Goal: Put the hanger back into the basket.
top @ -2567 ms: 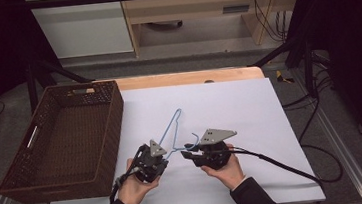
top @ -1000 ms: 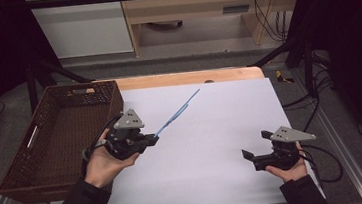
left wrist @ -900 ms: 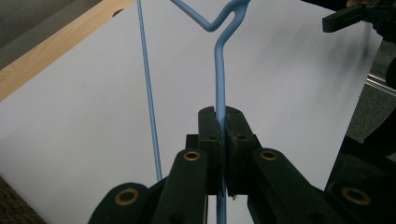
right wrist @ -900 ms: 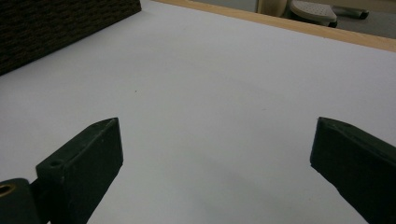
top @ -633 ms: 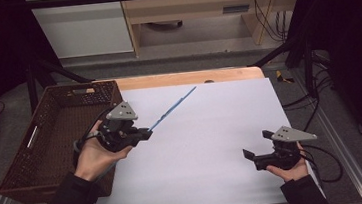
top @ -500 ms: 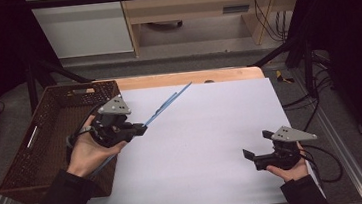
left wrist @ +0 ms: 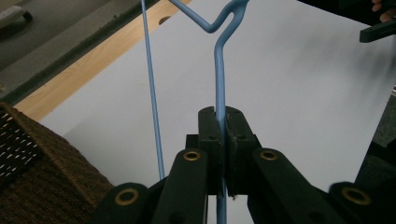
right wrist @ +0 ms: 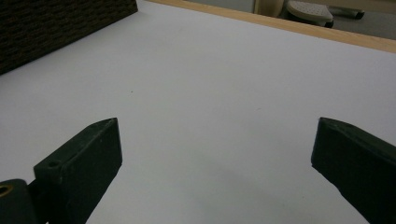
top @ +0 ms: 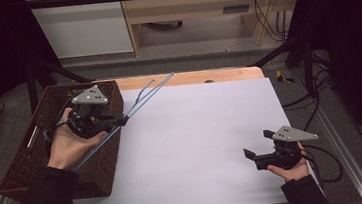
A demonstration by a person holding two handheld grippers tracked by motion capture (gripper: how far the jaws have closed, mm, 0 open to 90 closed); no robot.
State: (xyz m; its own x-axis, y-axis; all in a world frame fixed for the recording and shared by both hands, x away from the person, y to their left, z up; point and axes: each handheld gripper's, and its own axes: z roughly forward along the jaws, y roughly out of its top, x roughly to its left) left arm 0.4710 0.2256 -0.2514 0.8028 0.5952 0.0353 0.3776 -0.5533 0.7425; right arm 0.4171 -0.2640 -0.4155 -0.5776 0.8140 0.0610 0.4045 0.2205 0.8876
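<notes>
Judging by its thin wire, the blue hanger [top: 134, 104] should be light and fairly springy; smooth coating makes it likely to slip or swivel between flat pads, so a firm pinch on a straight run close to the bend seems the safest hold; a grip far out on an arm would let it swing. The left hand-held gripper [left wrist: 223, 140] is clenched on one straight wire of the hanger, jaws pressed together with the wire running up between them; beyond the jaw tips the wire kinks sideways, and a second thin wire runs alongside to their left. In the high view the hanger sticks out ahead of the left hand-held gripper [top: 120, 120] over the edge of the white bench [top: 198, 145], its rear end trailing back over the brown wicker basket [top: 28, 157] under the hand; the right hand-held gripper [right wrist: 215, 163] sits released, jaws wide apart with nothing between them, well apart from the hanger.
</notes>
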